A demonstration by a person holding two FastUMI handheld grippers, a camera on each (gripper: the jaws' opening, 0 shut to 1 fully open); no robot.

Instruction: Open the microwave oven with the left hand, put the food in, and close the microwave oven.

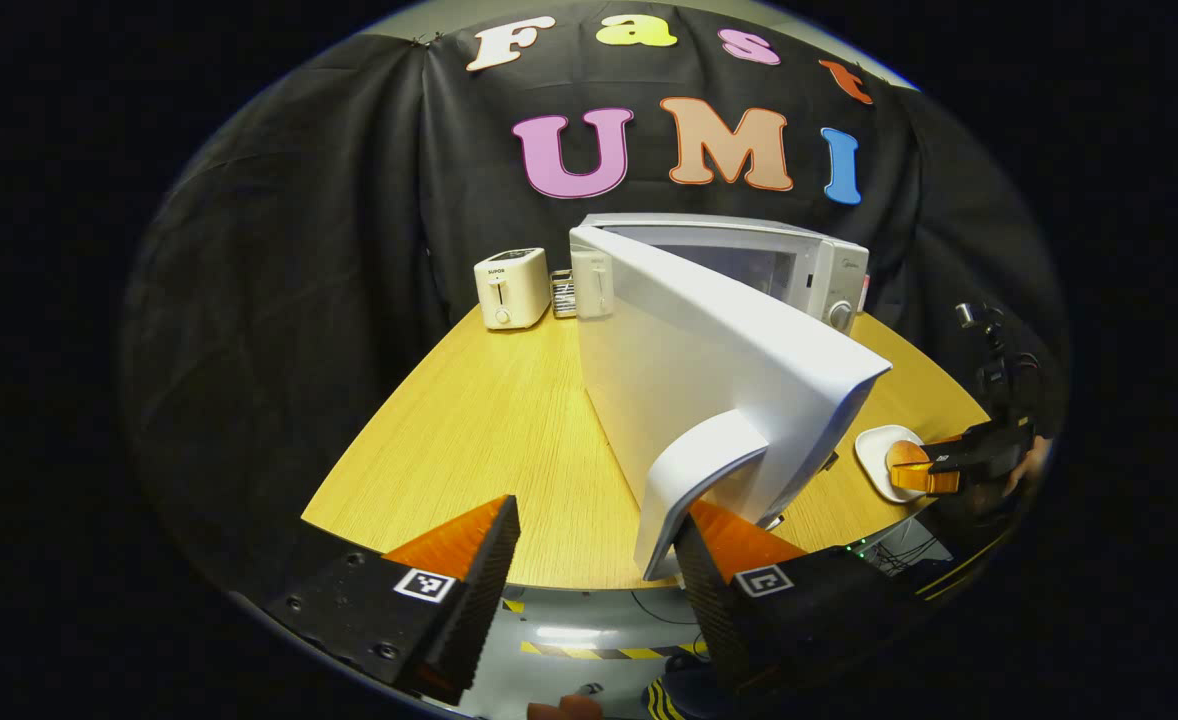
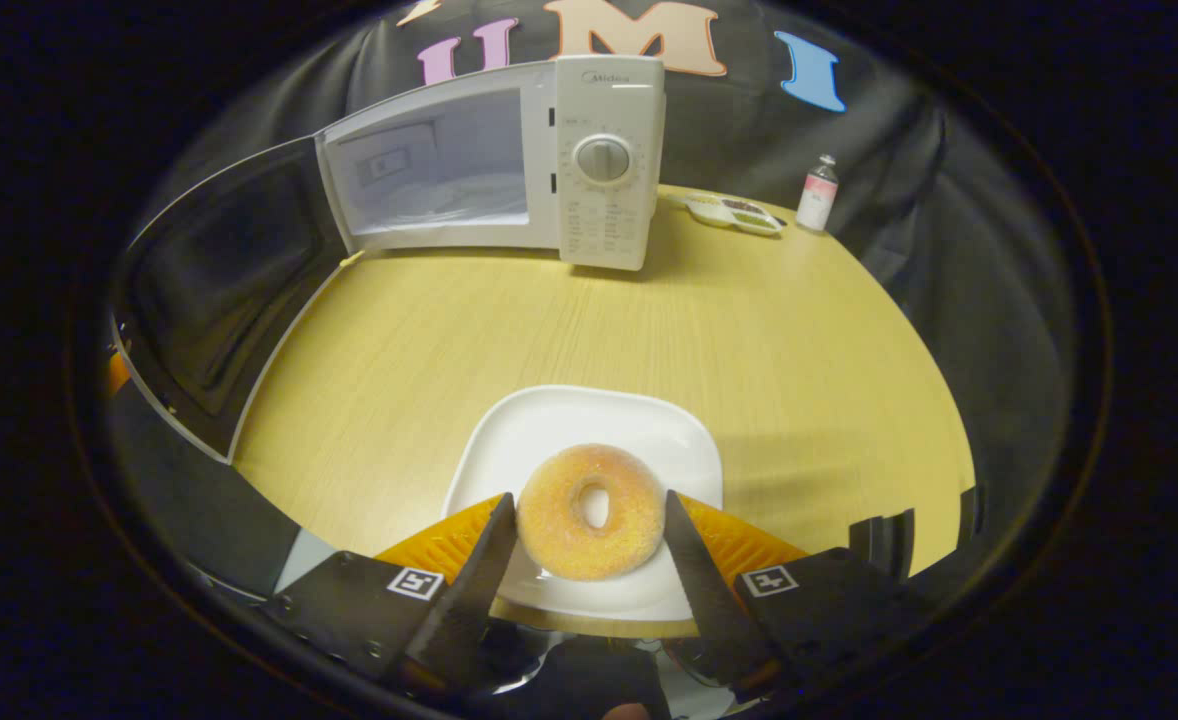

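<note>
The white microwave (image 1: 829, 275) stands at the back of the wooden table, its door (image 1: 709, 370) swung wide open toward me. My left gripper (image 1: 599, 545) is open, and the door's handle (image 1: 694, 470) sits just inside its right finger (image 1: 724, 545), apart from the left finger. In the right gripper view the microwave (image 2: 604, 160) shows its open cavity (image 2: 439, 175), with the door (image 2: 219, 280) at the left. A sugared doughnut (image 2: 589, 512) lies on a white plate (image 2: 589, 420). My right gripper (image 2: 589, 525) is shut on the doughnut, one finger against each side. From the left gripper view, that gripper (image 1: 939, 470) is at the plate (image 1: 879, 450).
Two cream toasters (image 1: 512, 288) (image 1: 592, 285) stand at the back left of the table (image 1: 489, 420). A small bottle (image 2: 817, 195) and a shallow dish (image 2: 734, 212) sit to the right of the microwave. The table's front edge runs just before both grippers.
</note>
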